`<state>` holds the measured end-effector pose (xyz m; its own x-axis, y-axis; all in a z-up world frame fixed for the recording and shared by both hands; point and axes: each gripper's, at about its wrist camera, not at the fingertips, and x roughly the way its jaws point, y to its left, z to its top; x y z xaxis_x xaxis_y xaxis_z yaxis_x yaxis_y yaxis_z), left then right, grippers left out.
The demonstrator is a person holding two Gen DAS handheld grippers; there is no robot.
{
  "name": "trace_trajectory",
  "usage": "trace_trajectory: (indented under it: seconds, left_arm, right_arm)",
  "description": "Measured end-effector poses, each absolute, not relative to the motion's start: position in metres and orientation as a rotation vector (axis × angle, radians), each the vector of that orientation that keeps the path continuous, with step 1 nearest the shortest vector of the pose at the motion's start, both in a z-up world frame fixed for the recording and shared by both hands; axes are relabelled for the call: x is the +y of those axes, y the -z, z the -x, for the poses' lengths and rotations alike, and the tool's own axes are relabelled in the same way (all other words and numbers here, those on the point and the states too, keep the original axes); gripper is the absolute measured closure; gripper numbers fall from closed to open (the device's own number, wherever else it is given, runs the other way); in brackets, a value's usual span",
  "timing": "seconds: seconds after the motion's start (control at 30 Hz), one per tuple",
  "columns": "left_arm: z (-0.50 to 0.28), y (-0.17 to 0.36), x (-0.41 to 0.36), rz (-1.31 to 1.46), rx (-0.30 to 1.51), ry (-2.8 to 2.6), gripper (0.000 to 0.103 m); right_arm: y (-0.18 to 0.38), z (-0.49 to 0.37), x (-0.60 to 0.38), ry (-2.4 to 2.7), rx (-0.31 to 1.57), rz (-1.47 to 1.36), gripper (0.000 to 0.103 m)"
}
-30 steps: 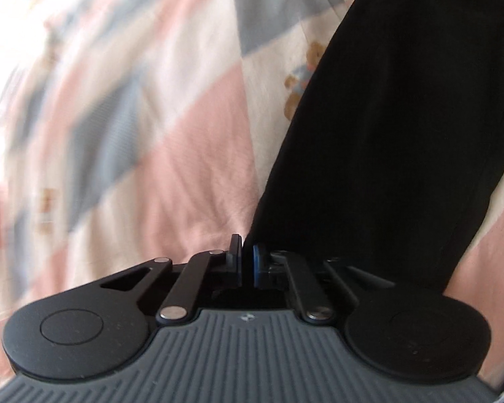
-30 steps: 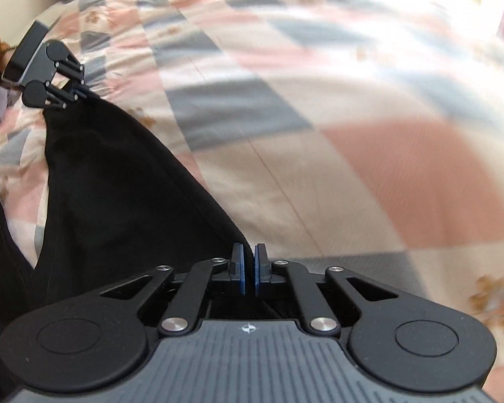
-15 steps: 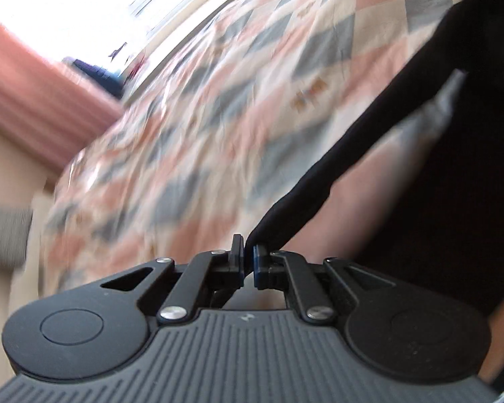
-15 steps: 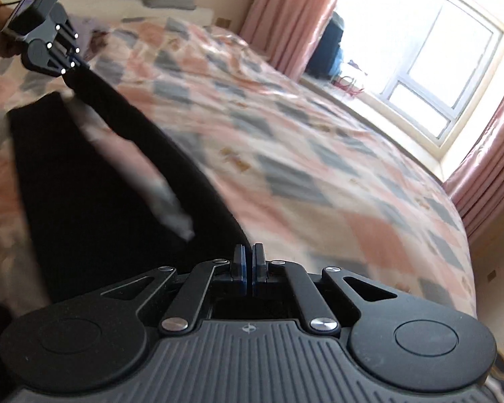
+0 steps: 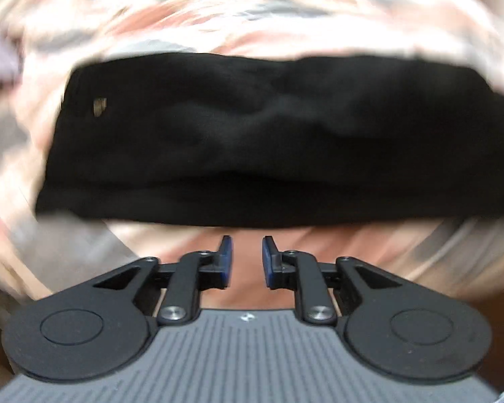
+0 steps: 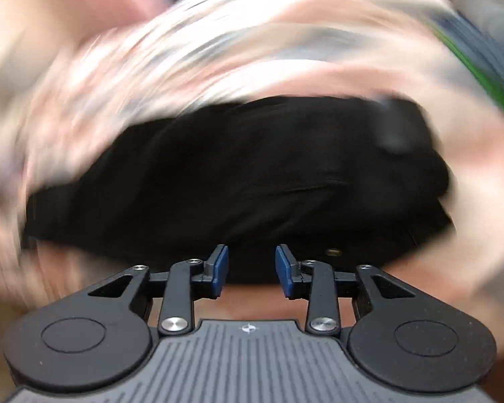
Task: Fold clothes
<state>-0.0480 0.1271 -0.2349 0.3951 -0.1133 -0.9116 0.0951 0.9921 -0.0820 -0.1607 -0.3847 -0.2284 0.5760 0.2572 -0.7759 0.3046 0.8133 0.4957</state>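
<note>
Gaping with nothing between its blue pads, the left gripper (image 5: 247,262) hangs just short of the black garment (image 5: 279,141), which lies flat across the checked bedspread (image 5: 218,10) ahead. The right gripper (image 6: 251,270) is likewise released, its fingertips over the garment's near edge; beyond is motion-blurred.

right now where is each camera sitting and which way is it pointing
Left wrist: sits on the left hand-held gripper, looking forward and down over its open fingers at the black garment on the checked bedspread; only the gripper shows.
Right wrist: sits on the right hand-held gripper, looking forward and down over its open fingers at the black garment; heavy blur, only the gripper shows.
Shared: the same black garment and bedspread; neither gripper holds anything.
</note>
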Motion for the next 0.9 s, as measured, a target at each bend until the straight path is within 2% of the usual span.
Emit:
trace_trajectory:
  seconds: [0.03,0.1,0.4,0.5,0.57,0.7,0.8,0.9]
  left_arm:
    - [0.043,0.232,0.134,0.105,1.146,0.111,0.07]
    - [0.033,0.23,0.15,0.234,1.125,0.051,0.07]
    - [-0.01,0.253,0.226,0.562,1.102,-0.166,0.066]
    - [-0.023,0.272,0.246,0.713,1.113,-0.193,0.062]
    - [-0.025,0.278,0.252,0.76,1.105,-0.201,0.062]
    - [-0.033,0.285,0.251,0.744,1.119,-0.17,0.054]
    - [-0.037,0.282,0.247,0.7,1.122,-0.131,0.053]
    - [-0.039,0.283,0.243,0.689,1.127,-0.094,0.053]
  right_arm:
    - [0.232,0.162,-0.398,0.076,0.941,-0.767,0.065]
    - [0.24,0.167,-0.419,0.143,0.87,-0.958,0.065]
    - [0.264,0.191,-0.45,0.431,0.664,-1.316,0.063]
    - [0.269,0.193,-0.451,0.475,0.634,-1.334,0.057]
    - [0.272,0.193,-0.452,0.495,0.623,-1.338,0.057]
    - [0.282,0.195,-0.459,0.508,0.634,-1.34,0.057]
    - [0.29,0.194,-0.461,0.512,0.634,-1.343,0.057]
    - [0.291,0.187,-0.458,0.515,0.633,-1.329,0.054]
